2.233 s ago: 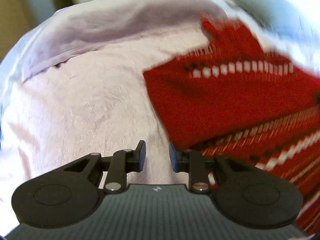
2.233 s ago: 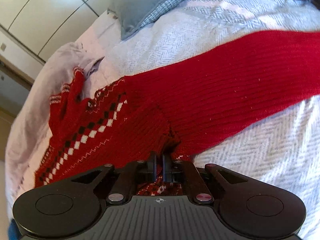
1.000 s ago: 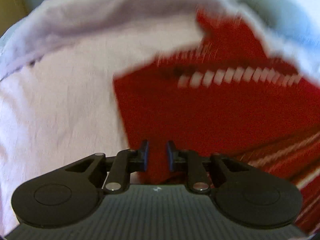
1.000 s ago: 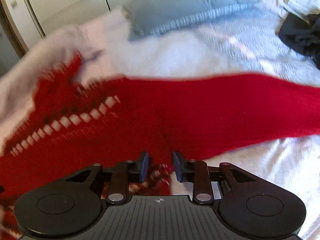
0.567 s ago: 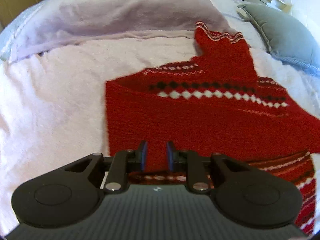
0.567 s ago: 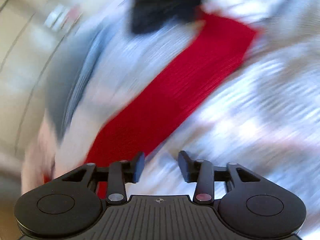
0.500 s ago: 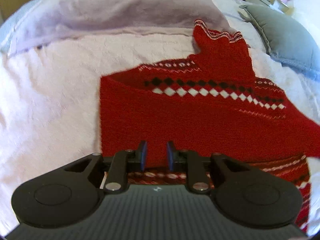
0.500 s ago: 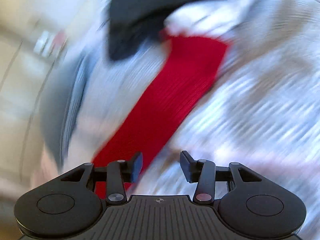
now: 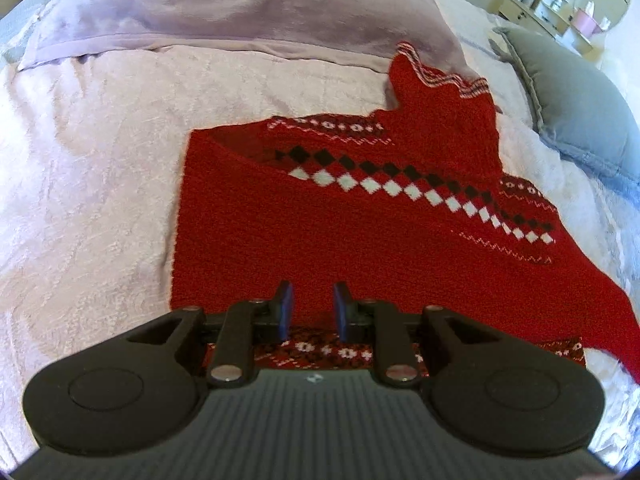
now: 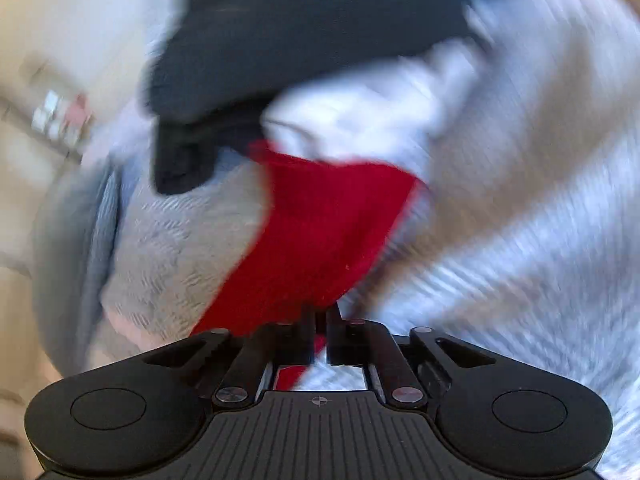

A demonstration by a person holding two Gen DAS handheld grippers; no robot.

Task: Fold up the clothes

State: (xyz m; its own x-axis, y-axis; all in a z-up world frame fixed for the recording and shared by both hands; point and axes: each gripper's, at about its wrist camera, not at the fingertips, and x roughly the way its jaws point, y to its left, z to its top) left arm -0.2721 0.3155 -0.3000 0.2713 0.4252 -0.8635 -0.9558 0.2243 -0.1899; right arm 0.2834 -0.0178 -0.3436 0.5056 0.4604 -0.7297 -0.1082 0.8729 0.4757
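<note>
- Left wrist view: the red sweater [image 9: 360, 232] is spread on the pink blanket [image 9: 92, 168], a grey pillow [image 9: 568, 120] lying off to the right. A fold of sweater is gripped by the left gripper [image 9: 310, 312].
- Right wrist view, blurred: the sweater's sleeve [image 10: 320, 232] is pinched at its edge by the right gripper [image 10: 318, 328], jaws just snapped together; dark clothing [image 10: 280, 60] is seen beyond.

black ribbed gripper [image 9: 310, 308], blue-padded jaws, silver screws.

Ahead of your left gripper [image 9: 311, 306], matt black plastic with ribbed housing, lies the sweater [image 9: 360, 240]: coarse red knit. Beneath it, the blanket [image 9: 100, 168] is soft, fleecy pink cloth.
</note>
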